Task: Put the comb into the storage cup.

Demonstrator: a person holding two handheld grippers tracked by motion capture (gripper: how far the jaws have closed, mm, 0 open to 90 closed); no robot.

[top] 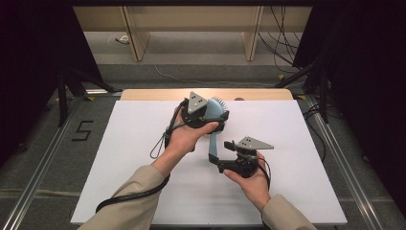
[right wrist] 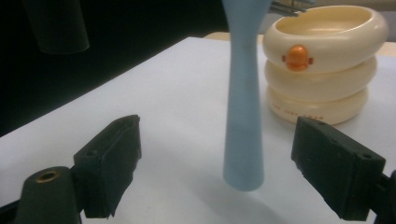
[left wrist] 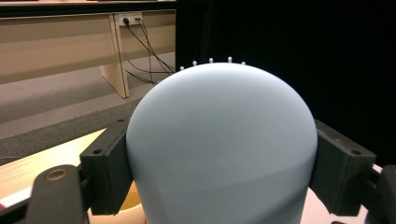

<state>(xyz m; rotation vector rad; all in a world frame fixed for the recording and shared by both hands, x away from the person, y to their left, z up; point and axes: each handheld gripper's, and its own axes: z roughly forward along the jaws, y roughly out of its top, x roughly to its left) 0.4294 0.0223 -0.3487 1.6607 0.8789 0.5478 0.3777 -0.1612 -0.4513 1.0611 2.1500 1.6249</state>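
- A pale blue hairbrush (top: 214, 125) hangs above the white worktop (top: 119, 158), head clamped in the left claw (left wrist: 219, 154).
- Right claw (right wrist: 233, 177) gapes around its handle, gripping nothing.
- Likely a handover; next, the free claw withdraws.
- A cream ringed pot (right wrist: 322, 65) stands beyond.

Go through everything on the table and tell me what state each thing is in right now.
Hairbrush: lifted off the table, head clamped, handle hanging down free.
Left gripper: shut on the hairbrush head.
Right gripper: open, jaws on either side of the brush handle, not touching it.
Cream ringed holder: upright on the table, top open.
Table: white sheet lying flat on it.
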